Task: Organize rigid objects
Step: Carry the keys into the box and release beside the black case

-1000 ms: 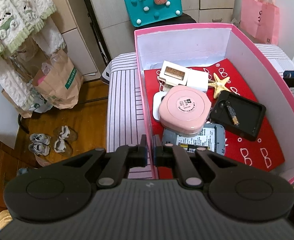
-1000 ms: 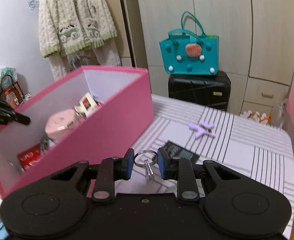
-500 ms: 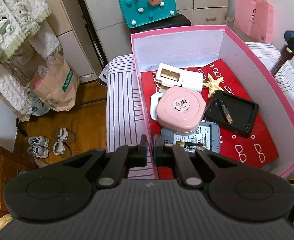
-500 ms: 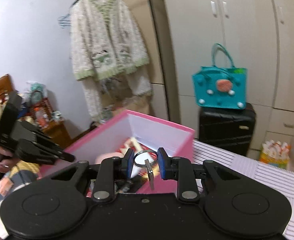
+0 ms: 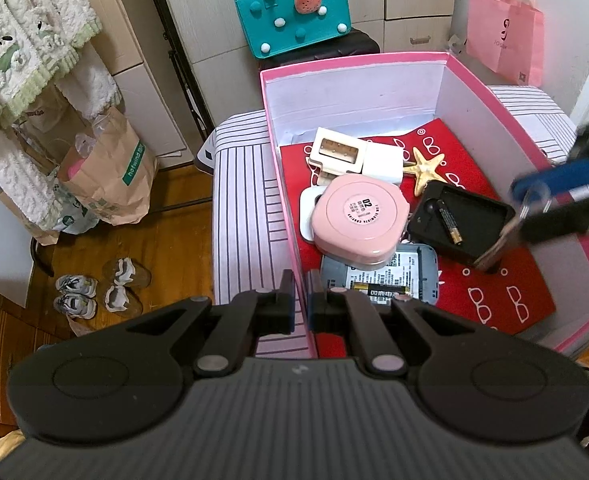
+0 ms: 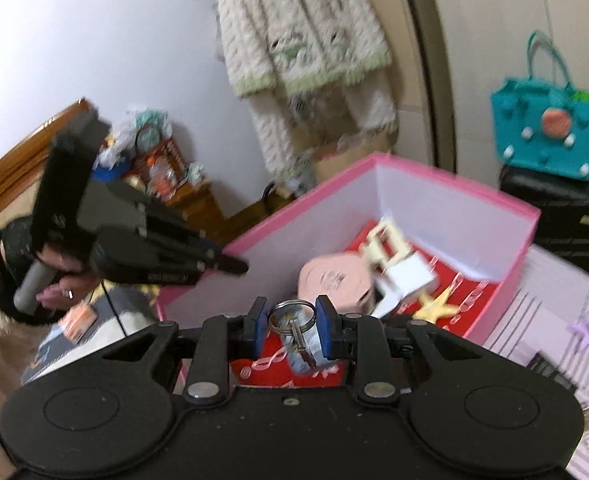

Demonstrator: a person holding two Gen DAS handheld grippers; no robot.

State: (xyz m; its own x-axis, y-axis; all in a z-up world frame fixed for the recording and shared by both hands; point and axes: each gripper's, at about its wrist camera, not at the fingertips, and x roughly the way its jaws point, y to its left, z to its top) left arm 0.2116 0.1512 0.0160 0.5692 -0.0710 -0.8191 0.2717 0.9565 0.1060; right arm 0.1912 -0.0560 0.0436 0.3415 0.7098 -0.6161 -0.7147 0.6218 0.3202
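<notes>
The left tongs point(image 5: 300, 298) clamp the pink box's point(image 5: 290, 216) near wall to steady it, while the right tongs point(image 6: 290, 322) pinch the key ring point(image 6: 290, 316) above its interior, likely for dropping.

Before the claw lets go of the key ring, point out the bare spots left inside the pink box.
Inside the pink box, the red liner is bare at the near right corner, between the black tray and the near wall. A smaller strip lies behind the starfish. The left side is crowded: pink case, white pieces, grey device. The right claw holds the key ring.
</notes>
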